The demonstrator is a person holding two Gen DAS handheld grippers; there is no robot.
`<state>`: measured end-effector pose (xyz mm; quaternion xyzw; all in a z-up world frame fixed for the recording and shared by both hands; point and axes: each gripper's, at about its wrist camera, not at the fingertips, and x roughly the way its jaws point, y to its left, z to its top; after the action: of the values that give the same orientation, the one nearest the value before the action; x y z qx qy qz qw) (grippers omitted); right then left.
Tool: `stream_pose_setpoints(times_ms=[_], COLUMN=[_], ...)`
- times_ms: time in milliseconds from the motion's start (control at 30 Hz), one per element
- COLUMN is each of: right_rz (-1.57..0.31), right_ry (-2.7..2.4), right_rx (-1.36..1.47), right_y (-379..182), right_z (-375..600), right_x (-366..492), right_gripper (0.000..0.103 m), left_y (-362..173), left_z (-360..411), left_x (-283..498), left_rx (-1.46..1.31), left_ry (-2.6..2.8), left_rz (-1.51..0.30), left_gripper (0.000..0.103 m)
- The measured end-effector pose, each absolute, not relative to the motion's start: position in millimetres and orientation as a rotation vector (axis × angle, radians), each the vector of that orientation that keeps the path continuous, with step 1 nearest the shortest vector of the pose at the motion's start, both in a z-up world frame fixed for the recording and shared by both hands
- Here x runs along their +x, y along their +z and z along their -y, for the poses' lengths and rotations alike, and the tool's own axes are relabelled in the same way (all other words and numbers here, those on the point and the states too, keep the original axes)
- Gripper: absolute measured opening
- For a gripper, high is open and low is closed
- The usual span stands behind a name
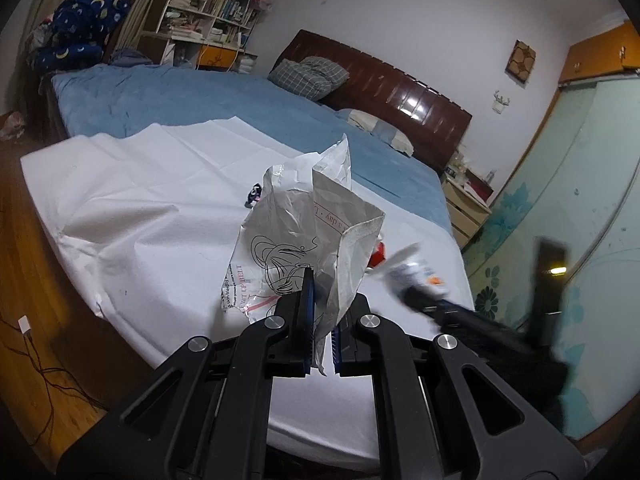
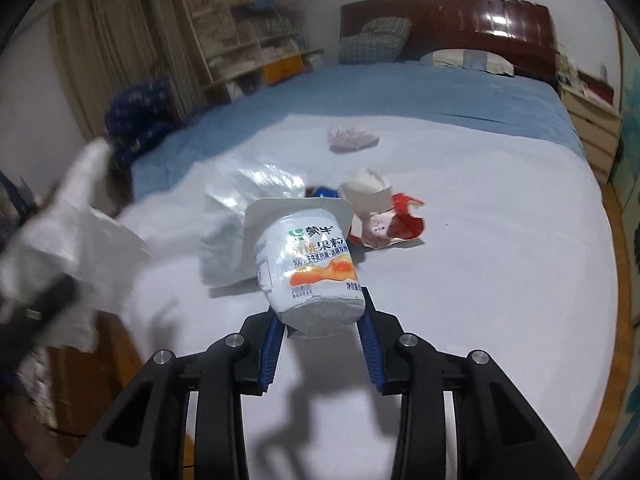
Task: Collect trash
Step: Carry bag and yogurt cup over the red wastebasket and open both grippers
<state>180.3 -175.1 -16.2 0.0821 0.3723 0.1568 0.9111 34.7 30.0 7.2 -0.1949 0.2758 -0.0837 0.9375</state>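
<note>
Bed sheet (image 2: 500, 280), right tongs (image 2: 320, 320) gripping yogurt cup (image 2: 308, 264), left tongs (image 1: 320, 312) pinching bag (image 1: 312, 232)

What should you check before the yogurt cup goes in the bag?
1. Left gripper fingers pinch the paper bag: ok.
2. Bag mouth open and facing the cup: cannot tell.
3. Yogurt cup sits between the right gripper fingers: ok.
4. Cup gripped firmly: cannot tell; it is tilted.
5. Cup empty: cannot tell.
6. More trash left on the white sheet, like the red wrapper and crumpled tissue: not ok.
</note>
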Motion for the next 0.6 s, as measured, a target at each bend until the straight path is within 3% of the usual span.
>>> stream_pose_setpoints(times_ms=[200,333,500,600], right_rz=[-0.642,-0.608,-0.672,-0.795], right_ry=[0.312,0.174,-0.079,-0.226], right_rx=[0.235,0.262,0.262,0.321], right_y=[60,90,80,29], right_z=[282,386,497,553], right_x=[57,-34,-123,-170], right_gripper=[0.036,0.036,0.036,0.036], left_y=[51,84,92,72], left_z=[26,111,233,315], left_x=[-5,-32,-53,-67], left_rx=[-0.316,-0.216,-0.139,-0.087], left_ry=[-0.291,-0.484,-0.762,-0.914], left_rz=[-0.519,-0.526,-0.64,-0.77], left_gripper=[0.007,0.007,0.007,0.007])
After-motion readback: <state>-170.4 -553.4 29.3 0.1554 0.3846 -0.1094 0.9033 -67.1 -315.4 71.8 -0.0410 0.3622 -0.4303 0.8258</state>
